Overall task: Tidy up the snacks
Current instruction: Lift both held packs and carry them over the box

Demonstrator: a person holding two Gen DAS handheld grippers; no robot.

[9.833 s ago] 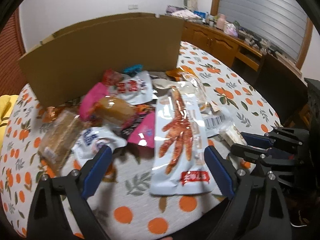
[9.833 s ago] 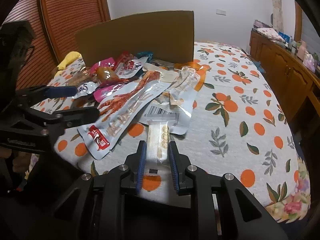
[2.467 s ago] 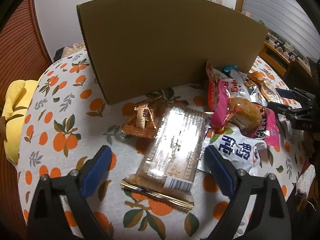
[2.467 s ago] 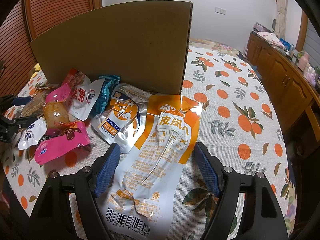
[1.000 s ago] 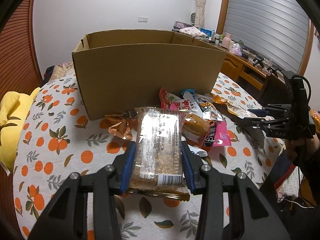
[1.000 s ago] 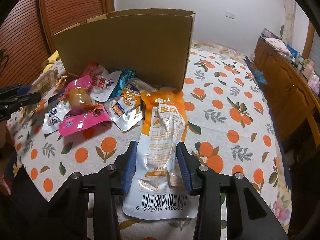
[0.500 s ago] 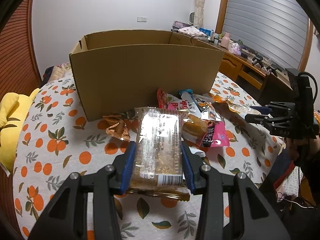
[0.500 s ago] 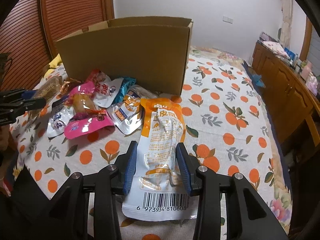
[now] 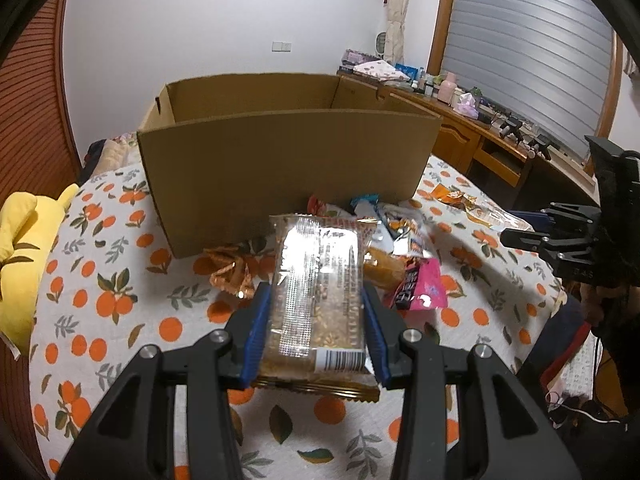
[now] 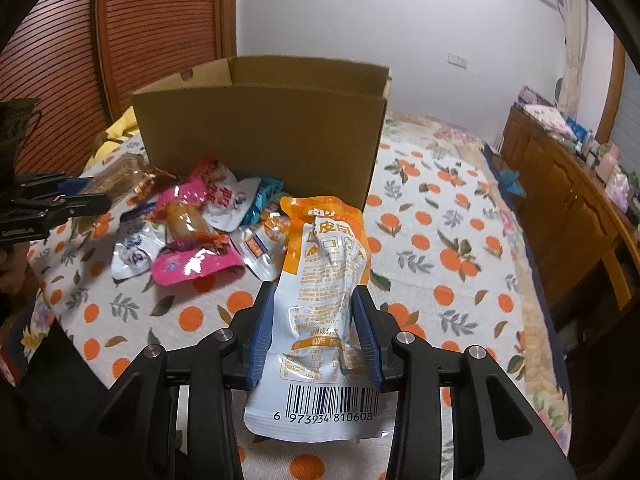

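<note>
My left gripper [image 9: 316, 320] is shut on a clear-wrapped brown snack bar [image 9: 318, 292], held above the tablecloth in front of the open cardboard box [image 9: 288, 160]. My right gripper [image 10: 314, 324] is shut on an orange and white snack pouch [image 10: 324, 292] with a barcode at its near end, lifted off the table. The box [image 10: 260, 140] stands behind it. A pile of snack packets [image 10: 192, 224] lies at the box's foot, among them a pink pack [image 10: 192, 266]. The right gripper [image 9: 532, 226] shows at the right edge of the left wrist view.
The table wears a white cloth with orange fruit print [image 9: 100, 300]. A yellow plush toy [image 9: 20, 248] lies at the left edge. A gold-wrapped snack [image 9: 230, 270] lies by the box. Wooden cabinets [image 10: 568, 184] line the right wall. My left gripper [image 10: 92, 196] reaches in at the left of the right wrist view.
My right gripper has risen a little with the orange pouch, so more of the box's inside shows. The left gripper has kept still with the snack bar.
</note>
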